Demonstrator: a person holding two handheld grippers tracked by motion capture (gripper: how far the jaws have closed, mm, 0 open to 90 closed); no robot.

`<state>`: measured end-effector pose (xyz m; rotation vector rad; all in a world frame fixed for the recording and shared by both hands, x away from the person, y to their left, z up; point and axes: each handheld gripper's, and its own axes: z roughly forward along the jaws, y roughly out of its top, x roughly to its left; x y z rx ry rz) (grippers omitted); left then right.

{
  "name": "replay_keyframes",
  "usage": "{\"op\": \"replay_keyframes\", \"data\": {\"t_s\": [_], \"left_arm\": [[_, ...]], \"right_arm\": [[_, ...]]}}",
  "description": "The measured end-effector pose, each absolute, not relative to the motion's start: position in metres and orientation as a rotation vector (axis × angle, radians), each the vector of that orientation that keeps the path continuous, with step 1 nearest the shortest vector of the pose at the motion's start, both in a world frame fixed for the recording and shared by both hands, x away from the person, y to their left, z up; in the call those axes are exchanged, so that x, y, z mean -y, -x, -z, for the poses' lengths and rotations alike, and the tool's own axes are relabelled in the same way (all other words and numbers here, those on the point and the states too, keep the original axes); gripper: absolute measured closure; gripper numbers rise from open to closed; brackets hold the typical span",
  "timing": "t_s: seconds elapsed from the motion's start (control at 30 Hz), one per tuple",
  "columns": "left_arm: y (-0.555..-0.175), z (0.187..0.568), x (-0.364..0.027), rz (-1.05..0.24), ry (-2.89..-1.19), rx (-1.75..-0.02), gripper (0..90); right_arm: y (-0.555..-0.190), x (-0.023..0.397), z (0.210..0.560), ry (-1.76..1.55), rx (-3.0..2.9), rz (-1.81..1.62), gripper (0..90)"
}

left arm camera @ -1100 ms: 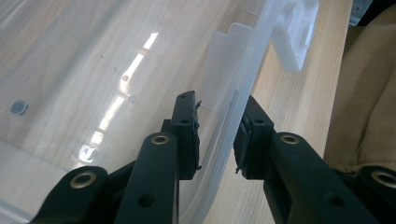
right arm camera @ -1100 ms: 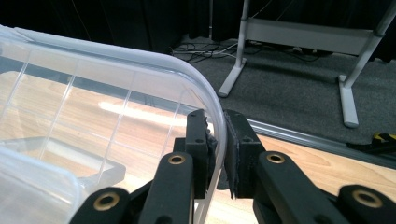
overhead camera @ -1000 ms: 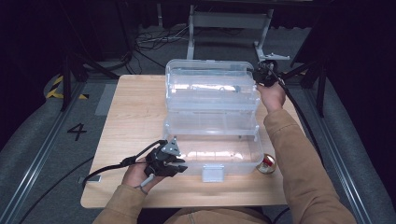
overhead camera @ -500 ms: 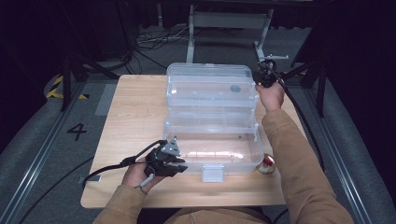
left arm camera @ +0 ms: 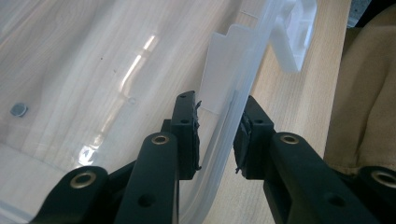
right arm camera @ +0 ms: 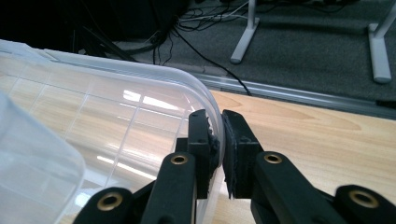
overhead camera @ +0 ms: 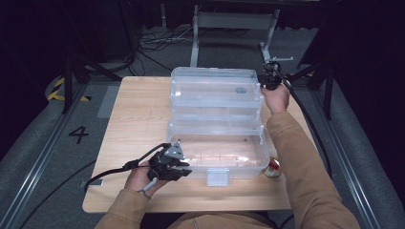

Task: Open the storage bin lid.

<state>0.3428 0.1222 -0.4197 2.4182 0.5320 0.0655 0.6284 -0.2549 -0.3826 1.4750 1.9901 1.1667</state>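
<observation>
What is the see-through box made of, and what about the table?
The box looks like clear, glossy plastic: the table's grain shows through its walls and light glints off it. The table looks like pale wood with a smooth matte top, though it may be only a wood-patterned surface.

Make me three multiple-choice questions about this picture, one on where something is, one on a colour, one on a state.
1. Where does the small red-topped can stand?
A. inside the clear box
B. on the table by the box's near right corner
C. on the floor

2. What colour are the person's sleeves?
A. tan
B. blue
C. white

3. How is the right claw?
A. wide open in the air
B. shut on the clear box rim
C. lying on the table

Key: 1 B, it sits beside the box; 2 A, both arms; 3 B, jaws pinch the curved rim.
</observation>
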Motion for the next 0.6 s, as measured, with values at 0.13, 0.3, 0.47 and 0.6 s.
{"op": "replay_keyframes", "data": {"t_s": [0.13,0.3,0.47,0.6], "left_arm": [[-0.343,0.420,-0.122,-0.066,-2.419,-0.532,72.6],[-0.343,0.420,-0.122,-0.066,-2.418,-0.530,72.6],[-0.343,0.420,-0.122,-0.066,-2.419,-0.531,72.6],[-0.343,0.420,-0.122,-0.067,-2.418,-0.529,72.6]], "right_arm": [[-0.630,0.255,0.385,-1.491,-1.998,-1.160,82.5],[-0.634,0.255,0.389,-1.519,-2.015,-1.147,82.4],[-0.637,0.255,0.394,-1.555,-2.033,-1.135,82.4],[-0.638,0.256,0.395,-1.556,-2.040,-1.145,82.0]]}}
